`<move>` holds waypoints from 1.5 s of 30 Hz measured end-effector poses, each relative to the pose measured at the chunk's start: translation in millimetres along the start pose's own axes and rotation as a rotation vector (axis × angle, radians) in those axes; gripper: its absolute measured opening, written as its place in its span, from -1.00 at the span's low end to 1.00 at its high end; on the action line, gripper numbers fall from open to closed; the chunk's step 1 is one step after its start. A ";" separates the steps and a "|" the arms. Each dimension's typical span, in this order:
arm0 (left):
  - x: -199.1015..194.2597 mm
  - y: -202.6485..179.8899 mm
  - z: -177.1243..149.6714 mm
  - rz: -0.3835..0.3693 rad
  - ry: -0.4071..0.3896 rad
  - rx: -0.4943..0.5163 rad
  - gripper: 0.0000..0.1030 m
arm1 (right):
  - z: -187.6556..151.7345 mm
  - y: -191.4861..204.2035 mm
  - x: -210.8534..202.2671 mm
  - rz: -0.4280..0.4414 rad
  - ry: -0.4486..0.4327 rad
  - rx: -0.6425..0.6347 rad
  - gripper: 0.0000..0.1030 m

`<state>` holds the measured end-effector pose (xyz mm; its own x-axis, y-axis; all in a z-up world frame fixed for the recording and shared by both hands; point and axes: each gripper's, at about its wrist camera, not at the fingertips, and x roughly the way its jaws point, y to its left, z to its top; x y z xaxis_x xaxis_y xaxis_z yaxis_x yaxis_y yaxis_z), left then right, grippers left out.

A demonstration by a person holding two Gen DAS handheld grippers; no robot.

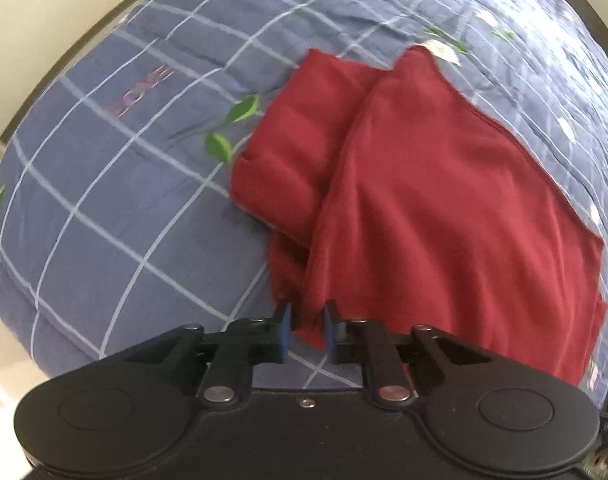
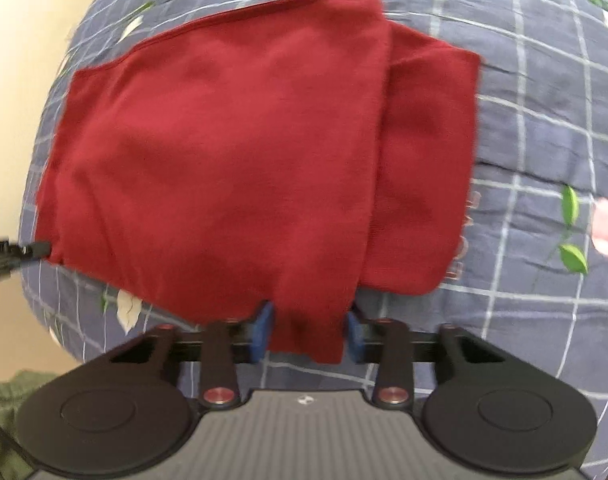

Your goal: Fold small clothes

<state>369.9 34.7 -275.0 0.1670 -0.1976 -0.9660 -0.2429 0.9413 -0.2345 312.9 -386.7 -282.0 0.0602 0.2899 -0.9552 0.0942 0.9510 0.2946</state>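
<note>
- While both hand-held grippers pointed steeply down at the bed, a dark red, soft knit garment (image 1: 444,200) lay partly folded on a blue quilted bedspread (image 1: 115,208) crossed by pale grid lines and printed with green leaves and pink flowers.
- The left hand-held gripper (image 1: 307,330) had its blue pads set narrow, with the near left corner of the red garment bunched between them; the cloth filled the gap, and the pads appeared to pinch it.
- In the left wrist view, the garment spread away to the far right, and a folded-over strip of it lay along its left side.
- The right hand-held gripper (image 2: 308,332) stood somewhat wider, and a tongue of the garment's (image 2: 231,152) near edge hung between its blue pads, touching both of them.
- In the right wrist view, the folded strip lay along the garment's right side, on the bedspread (image 2: 544,128).
- At the left edge of that same view, the tip of the other gripper met the garment's near left corner.
- A crumpled green cloth (image 2: 3,408) showed at the near left, off the bedspread.
- No earlier view was available for comparison.
</note>
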 end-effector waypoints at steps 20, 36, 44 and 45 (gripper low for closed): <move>-25.4 -3.2 -4.3 0.108 -0.010 0.092 -0.64 | -50.0 1.1 -26.5 -0.131 -0.108 0.041 0.25; -177.8 -14.6 -63.3 0.113 -0.323 0.186 0.75 | -190.2 14.2 -31.2 -0.283 -0.238 0.306 0.99; -282.0 -23.6 -132.4 -0.020 -0.490 0.228 0.98 | -225.3 36.7 -43.8 -0.299 -0.299 0.258 1.00; -291.0 -24.2 -140.9 -0.027 -0.504 0.234 0.98 | -228.8 38.1 -42.2 -0.298 -0.289 0.255 1.00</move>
<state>192.6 30.7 -3.6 0.6205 -0.1209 -0.7749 -0.0233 0.9848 -0.1723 86.6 -338.0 -237.3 0.2633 -0.0671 -0.9624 0.3872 0.9211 0.0417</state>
